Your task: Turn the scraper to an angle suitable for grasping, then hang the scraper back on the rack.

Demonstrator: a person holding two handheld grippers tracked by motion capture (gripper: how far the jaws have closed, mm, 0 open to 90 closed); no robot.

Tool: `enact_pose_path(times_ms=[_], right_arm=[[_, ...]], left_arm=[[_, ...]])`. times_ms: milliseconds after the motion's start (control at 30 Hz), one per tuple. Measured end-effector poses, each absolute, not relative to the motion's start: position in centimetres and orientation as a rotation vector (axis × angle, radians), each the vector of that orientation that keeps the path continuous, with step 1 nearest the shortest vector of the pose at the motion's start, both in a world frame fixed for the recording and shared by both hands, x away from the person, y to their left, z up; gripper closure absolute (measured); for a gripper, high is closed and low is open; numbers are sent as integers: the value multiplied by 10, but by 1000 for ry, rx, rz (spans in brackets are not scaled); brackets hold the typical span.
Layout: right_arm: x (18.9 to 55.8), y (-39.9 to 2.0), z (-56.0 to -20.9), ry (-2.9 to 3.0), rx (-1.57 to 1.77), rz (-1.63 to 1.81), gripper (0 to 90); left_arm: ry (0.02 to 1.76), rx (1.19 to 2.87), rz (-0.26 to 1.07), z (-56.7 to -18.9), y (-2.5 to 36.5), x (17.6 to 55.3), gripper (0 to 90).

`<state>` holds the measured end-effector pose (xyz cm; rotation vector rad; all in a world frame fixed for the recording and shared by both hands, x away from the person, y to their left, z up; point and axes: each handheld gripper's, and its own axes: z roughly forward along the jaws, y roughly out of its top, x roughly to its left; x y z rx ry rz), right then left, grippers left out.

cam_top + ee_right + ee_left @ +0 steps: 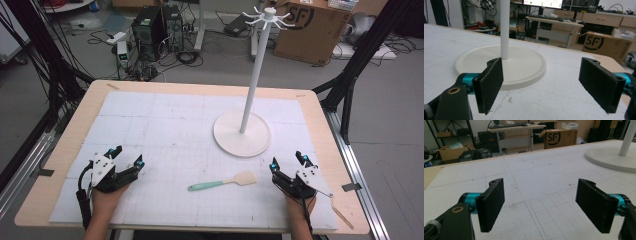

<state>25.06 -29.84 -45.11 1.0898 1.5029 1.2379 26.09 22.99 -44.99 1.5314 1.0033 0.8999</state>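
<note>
We read "SF" in a black ring on the brown cardboard box (312, 30) on the floor beyond the table's far right. Same "SF" logo on that box in the left gripper view (560, 138) and the right gripper view (607, 45); there its side also carries a line of digits, too small for us to read. No other legible text.

a pale wooden table (75, 131) carries a white gridded mat (165, 125), on which lie a spatula (222, 182) with a mint-green handle near the front edge and the round white base of a stand (242, 134) farther back.
</note>
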Motion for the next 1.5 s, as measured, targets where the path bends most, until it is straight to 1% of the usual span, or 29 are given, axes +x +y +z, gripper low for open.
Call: enact_pose_path(times_ms=[500,567,633,867,1133,1500], right_arm=[[251,-298,-451,1507,1079,1233,192],[249,-300,-451,1505,1080,1300,186],[248,-300,-450,1495,1073,1344,157],[249,-301,-448,1530,1032,1461,156],[252,-295,-449,1679,968,1419,157],[259,-292,-448,1801,930,1434,157]], left_arm=[[997,1532,908,-450,229,260,237],[997,1530,912,-450,229,260,238],[1002,1531,911,-450,229,260,239],[1007,1537,902,-450,229,261,242],[978,1545,927,-450,227,259,238],[973,1552,927,-450,227,259,240]])
